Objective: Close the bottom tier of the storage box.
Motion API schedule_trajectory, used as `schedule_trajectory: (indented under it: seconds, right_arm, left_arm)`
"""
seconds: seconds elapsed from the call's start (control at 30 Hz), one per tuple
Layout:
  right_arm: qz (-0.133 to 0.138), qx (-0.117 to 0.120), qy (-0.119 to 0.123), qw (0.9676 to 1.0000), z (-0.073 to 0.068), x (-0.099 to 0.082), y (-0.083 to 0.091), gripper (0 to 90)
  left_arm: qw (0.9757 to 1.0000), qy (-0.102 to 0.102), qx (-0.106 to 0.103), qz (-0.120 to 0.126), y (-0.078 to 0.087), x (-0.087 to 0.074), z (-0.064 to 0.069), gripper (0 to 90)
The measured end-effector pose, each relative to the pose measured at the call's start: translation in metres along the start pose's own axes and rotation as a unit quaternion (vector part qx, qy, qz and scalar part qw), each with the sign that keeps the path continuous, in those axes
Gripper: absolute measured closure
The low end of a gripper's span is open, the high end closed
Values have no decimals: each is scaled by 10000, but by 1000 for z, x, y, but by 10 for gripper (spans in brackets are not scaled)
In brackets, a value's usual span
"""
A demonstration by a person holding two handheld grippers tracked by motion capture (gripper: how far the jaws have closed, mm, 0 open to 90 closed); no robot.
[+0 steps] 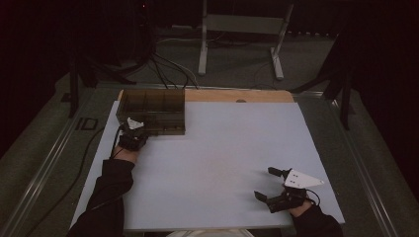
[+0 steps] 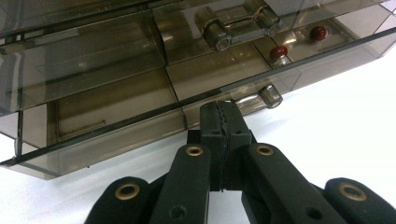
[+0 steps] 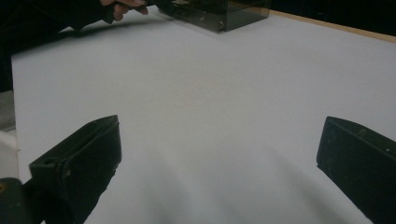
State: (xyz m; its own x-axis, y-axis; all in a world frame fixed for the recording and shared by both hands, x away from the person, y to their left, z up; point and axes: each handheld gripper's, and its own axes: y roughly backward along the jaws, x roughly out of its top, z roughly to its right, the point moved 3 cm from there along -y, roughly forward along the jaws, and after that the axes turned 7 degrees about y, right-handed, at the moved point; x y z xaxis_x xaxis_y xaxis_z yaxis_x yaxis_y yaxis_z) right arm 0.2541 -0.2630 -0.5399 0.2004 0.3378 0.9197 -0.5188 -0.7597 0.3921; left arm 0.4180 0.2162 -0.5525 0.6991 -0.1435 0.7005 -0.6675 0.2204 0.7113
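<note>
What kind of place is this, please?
Probably a lab or studio set up for recording, not a home. A white table stands among dark curtains, loose cables run over the carpeted floor, and a grey metal stand is behind it.

The high view looks forward and down over the whole white tabletop (image 1: pixel 217 148). The left gripper view sits close against the smoky transparent plastic compartment box (image 2: pixel 116 93), just ahead of its gripper. The right gripper view faces across the tabletop, with the same box (image 3: pixel 219 11) far ahead.
</note>
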Motion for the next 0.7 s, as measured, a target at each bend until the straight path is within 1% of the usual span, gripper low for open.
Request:
schedule_trajectory:
  seconds: [0.47, 0.7]
  right_arm:
    - [-29, 5, 5, 10000, 0, -1, 0, 0]
    - [-29, 4, 6, 10000, 0, -1, 0, 0]
  left_arm:
    - [10000, 31, -11, 4, -4, 5, -2, 900]
    - [10000, 26, 25, 13, -6, 7, -2, 900]
